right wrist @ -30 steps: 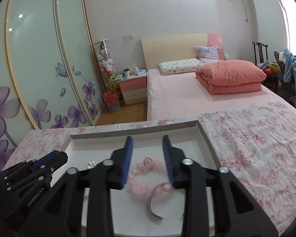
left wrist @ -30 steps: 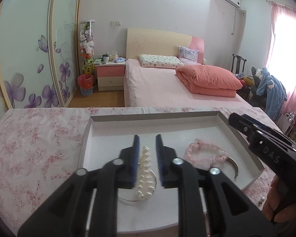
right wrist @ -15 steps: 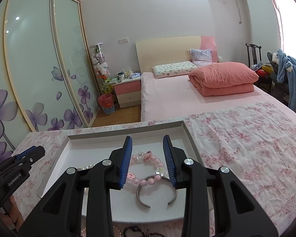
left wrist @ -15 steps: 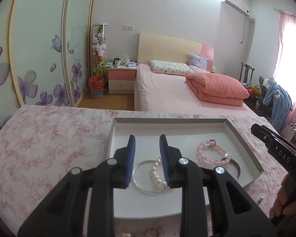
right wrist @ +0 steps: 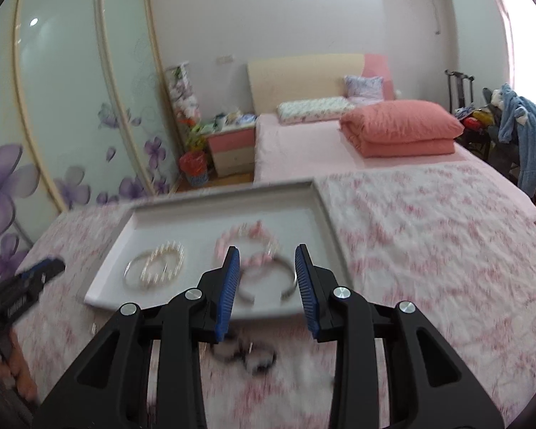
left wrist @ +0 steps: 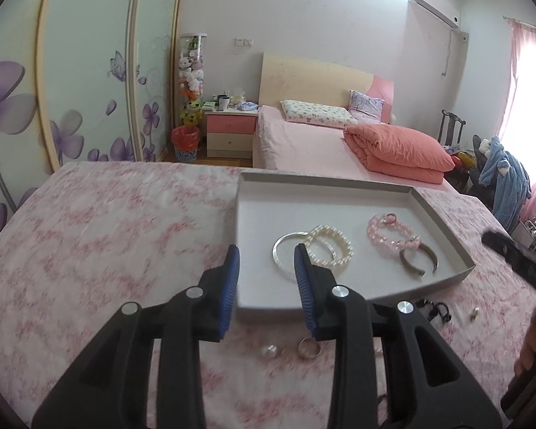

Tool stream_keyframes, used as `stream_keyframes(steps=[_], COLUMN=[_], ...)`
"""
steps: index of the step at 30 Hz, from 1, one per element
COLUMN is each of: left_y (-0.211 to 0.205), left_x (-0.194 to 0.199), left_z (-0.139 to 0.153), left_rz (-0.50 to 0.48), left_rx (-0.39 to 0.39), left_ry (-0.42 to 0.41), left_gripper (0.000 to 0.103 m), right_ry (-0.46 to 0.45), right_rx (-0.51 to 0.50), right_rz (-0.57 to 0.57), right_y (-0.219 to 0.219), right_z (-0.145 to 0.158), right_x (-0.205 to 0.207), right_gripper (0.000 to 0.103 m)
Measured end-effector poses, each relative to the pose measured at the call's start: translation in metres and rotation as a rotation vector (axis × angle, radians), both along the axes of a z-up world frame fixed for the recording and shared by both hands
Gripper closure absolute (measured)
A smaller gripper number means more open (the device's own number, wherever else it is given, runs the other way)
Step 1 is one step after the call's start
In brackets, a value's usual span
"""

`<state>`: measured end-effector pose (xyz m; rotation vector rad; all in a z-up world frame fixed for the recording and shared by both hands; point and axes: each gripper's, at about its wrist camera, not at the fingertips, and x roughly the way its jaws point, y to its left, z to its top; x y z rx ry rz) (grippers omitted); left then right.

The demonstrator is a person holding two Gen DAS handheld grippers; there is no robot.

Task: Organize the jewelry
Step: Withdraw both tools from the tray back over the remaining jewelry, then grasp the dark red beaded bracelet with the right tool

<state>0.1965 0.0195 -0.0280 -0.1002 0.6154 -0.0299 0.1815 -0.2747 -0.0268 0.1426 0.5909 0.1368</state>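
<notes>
Both tools are empty. Left tool (left wrist: 264, 268) has its blue pads apart with nothing between them, and its jaws have just been opening; through the gap shows only the near left corner of the grey tray (left wrist: 443, 228), which it does not touch. Right tool (right wrist: 266, 271) also stands with its pads apart and grips nothing, hanging above the tray's near edge. As for the task, four pieces already lie in the tray: ahead and just right of the left tool, a silver bangle (left wrist: 286, 254) overlaps a pearl bracelet (left wrist: 330, 250), and farther right a pink bead bracelet (left wrist: 389, 236) touches a dark open cuff (left wrist: 418, 261). What seems left sits on the flowered surface (left wrist: 107, 236), outside the tray and below the tools: a small ring (left wrist: 308, 348) and a pale bead-like piece (left wrist: 269, 351) under the left tool's right finger, a tangle of black beads (left wrist: 434, 309) off to its right, and a tiny metal item (left wrist: 474, 314) beyond that. In the right wrist view the black beads (right wrist: 246, 355) lie blurred just beneath the right tool. By this reading the job is roughly half done, with the smaller loose pieces remaining.
</notes>
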Motion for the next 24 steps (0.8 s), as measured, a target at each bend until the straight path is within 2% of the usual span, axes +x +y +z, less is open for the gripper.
stream_keyframes(steps=[9,10,13,15,17,19,24], left_y=[0.035,0.036,0.039,0.039,0.039,0.039,0.038], left_x=[-0.015,-0.017,-0.021,-0.024,-0.026,-0.026,-0.026], left_z=[0.002,0.002,0.003,0.002,0.001,0.000,-0.001], left_rz=[0.084,0.087,0.086,0.083,0.085,0.088,0.085], left_rx=[-0.024,-0.026,-0.025,-0.022,-0.022,-0.025,-0.023], left_ry=[0.003,0.002,0.001,0.000,0.001,0.005,0.011], left_gripper=[0.067,0.067,0.066,0.065,0.064,0.064,0.063], right_ry=[0.165,0.183,0.228,0.229,0.228,0.228,0.247], right_rx=[-0.023,-0.023,-0.027,-0.051,-0.068,-0.100,-0.196], right_rz=[0.252,0.273,0.327,0.352,0.371,0.371,0.365], right_y=[0.043,0.048,0.067,0.080,0.088,0.096,0.112], right_z=[-0.041,-0.046,-0.057,-0.059,-0.059,-0.060,-0.071], right_x=[-0.063,-0.066,-0.072,-0.075,-0.076,-0.075,-0.073], right_gripper=[0.069,0.068,0.049,0.046,0.039,0.035,0.035])
